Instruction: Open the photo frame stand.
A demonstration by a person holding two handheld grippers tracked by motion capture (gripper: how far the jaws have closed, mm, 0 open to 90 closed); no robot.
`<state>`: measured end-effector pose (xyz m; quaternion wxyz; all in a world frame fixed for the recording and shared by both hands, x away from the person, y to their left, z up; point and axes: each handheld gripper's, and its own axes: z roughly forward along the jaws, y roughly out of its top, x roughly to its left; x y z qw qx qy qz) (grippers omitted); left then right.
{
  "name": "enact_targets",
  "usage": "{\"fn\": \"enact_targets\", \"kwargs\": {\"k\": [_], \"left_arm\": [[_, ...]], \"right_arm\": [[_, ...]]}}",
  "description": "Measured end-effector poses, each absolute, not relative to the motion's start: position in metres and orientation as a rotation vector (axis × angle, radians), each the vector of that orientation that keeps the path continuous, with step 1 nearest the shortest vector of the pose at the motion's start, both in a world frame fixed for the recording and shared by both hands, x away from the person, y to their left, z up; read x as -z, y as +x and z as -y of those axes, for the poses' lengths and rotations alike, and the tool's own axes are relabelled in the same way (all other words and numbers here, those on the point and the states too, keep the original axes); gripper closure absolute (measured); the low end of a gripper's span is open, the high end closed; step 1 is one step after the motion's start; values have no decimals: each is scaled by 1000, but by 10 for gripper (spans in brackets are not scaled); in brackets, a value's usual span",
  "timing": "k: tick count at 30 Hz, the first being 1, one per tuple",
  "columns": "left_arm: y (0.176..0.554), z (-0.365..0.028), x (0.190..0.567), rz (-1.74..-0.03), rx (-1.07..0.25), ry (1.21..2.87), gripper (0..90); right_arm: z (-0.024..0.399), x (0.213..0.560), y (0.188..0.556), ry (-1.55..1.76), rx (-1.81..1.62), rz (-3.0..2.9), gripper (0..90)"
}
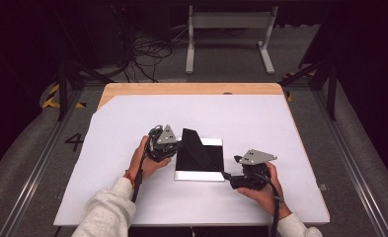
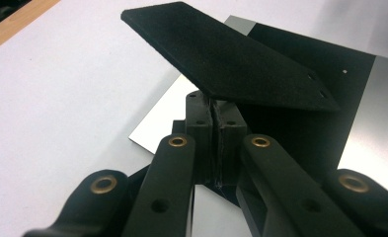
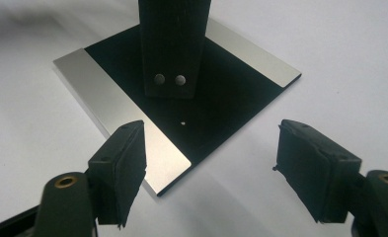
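Observation:
A flat square plate (image 1: 199,175), black in the middle with a silver band along two sides, lies on the white sheet. A black strip (image 1: 194,146) with two rivets at one end is held tilted above it. My left gripper (image 1: 177,144) comes in from the plate's left side. Its pads are pressed together at the near edge of the strip (image 2: 221,54), over the plate (image 2: 374,123). My right gripper (image 1: 227,175) rests by the plate's near right corner, open with nothing between its pads. In the right gripper view the gripper (image 3: 211,168) faces the plate (image 3: 112,94) and the strip (image 3: 174,44).
The white sheet (image 1: 132,197) covers most of a wooden table (image 1: 191,89). Beyond the table's far edge are a grey metal stand (image 1: 228,29) and loose cables (image 1: 147,49) on the floor. Rails run along both sides.

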<state>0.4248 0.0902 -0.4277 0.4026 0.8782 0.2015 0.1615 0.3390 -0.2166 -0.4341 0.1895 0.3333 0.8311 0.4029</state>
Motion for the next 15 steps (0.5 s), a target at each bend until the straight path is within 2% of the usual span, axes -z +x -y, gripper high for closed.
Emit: {"fn": "enact_targets", "kwargs": {"k": [15], "left_arm": [[425,-87,431,-504,-408,2238,852]], "right_arm": [[220,438,335,935,-1116,-2347,279]]}}
